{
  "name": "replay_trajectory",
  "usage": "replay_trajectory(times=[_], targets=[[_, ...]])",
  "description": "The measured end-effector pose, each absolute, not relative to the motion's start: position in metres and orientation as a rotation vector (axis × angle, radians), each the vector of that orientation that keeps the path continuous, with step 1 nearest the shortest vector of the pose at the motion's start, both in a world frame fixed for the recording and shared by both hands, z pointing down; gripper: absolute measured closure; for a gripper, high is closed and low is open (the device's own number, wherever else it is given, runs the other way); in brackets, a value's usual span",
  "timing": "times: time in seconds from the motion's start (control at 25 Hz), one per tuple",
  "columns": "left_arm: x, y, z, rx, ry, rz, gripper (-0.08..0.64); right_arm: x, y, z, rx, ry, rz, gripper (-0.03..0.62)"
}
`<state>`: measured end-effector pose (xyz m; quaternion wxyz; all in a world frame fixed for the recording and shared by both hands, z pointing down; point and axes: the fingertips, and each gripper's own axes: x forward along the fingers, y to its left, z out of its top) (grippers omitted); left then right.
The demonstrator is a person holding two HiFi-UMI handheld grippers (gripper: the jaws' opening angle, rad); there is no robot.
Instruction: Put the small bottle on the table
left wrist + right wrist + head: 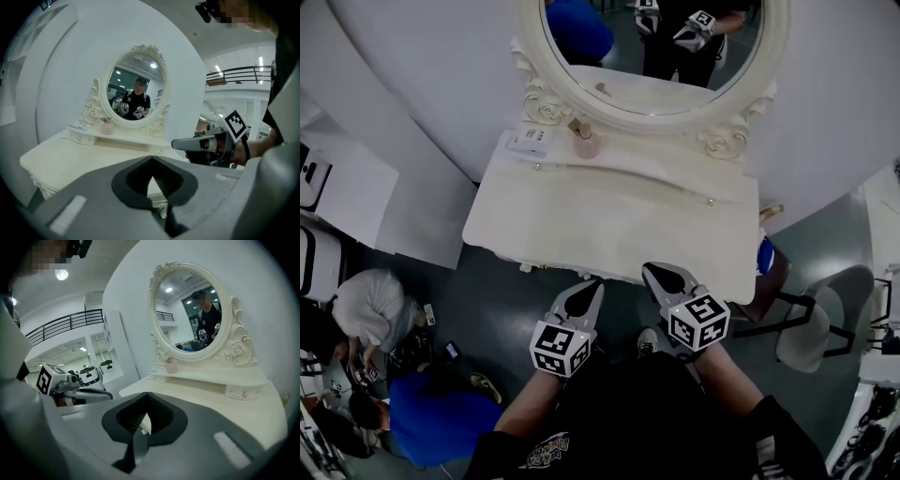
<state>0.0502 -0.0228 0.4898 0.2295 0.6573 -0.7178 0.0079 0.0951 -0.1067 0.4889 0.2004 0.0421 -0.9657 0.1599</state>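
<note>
So far: not begun, by my reading; the lift and the set-down are both left.
Small pink round bottle (586,142): on the raised cream shelf (647,161), well ahead of both grippers.
Left gripper (595,286): clenched, empty.
Right gripper (652,272): clenched, empty, just beside it.
Surface: cream dressing table (609,225), bare ahead.
Room: ornate oval mirror (656,56) beyond; grey floor (502,291) below.
</note>
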Motion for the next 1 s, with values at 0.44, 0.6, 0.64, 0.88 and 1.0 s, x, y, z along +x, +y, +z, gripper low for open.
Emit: replay_trajectory(times=[0.44,0.6,0.64,0.88,1.0], targets=[[0.090,-0.031,0.481,1.713,-2.043,-0.047,0.559,0.123,-0.117,0.481,-0.041,-2.735,0.426,0.565],[0.100,-0.027,0.479,1.668,-2.082,-0.060,0.559,0.132,-0.114,0.478,-0.099,-2.731,0.404,0.565],[0.102,-0.026,0.478,1.660,-2.093,-0.060,0.559,0.134,-0.114,0.478,-0.110,-2.730,0.398,0.565],[0.119,-0.022,0.479,1.634,-2.146,-0.020,0.559,0.147,-0.111,0.481,-0.163,-2.722,0.381,0.565],[0.128,-0.019,0.480,1.625,-2.159,-0.010,0.559,0.154,-0.108,0.483,-0.186,-2.718,0.378,0.565]])
